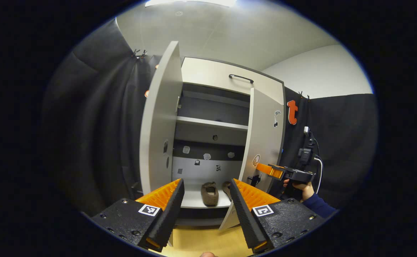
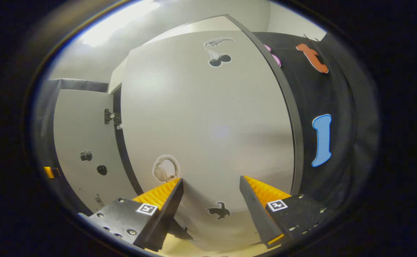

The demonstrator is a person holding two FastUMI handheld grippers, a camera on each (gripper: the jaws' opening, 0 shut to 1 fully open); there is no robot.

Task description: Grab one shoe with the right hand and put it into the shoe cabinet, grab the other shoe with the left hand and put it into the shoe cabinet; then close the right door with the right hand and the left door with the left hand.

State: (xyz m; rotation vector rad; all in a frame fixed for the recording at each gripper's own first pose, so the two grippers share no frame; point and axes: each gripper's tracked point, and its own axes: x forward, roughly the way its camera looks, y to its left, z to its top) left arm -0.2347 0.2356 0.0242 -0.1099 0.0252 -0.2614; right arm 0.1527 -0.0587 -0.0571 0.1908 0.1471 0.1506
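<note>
The shoe cabinet [image 1: 229, 75] stands ahead with its left door [image 1: 160, 117] swung wide open. Its right door [image 1: 265, 132] is partly closed. Two brown shoes lie on the bottom shelf [image 1: 194, 200]: one shoe [image 1: 209, 193] in full sight, the other shoe [image 1: 226, 188] partly hidden by my finger. My left gripper [image 1: 206, 180] is open in front of the cabinet, holding nothing. My right gripper [image 1: 262, 167], held by a hand [image 1: 301, 186], is at the outer face of the right door [image 2: 212, 125]. In the right gripper view, my right gripper [image 2: 211, 179] is open, its tips close against that door.
Upper shelves [image 1: 212, 123] and a top flap with a dark handle [image 1: 241, 77] sit above the shoes. Black cloth walls flank the cabinet. A cable and small box [image 1: 305, 153] hang on the right wall. Light wooden floor [image 1: 201, 242] lies below. The left door [image 2: 83, 142] stands beyond the right door.
</note>
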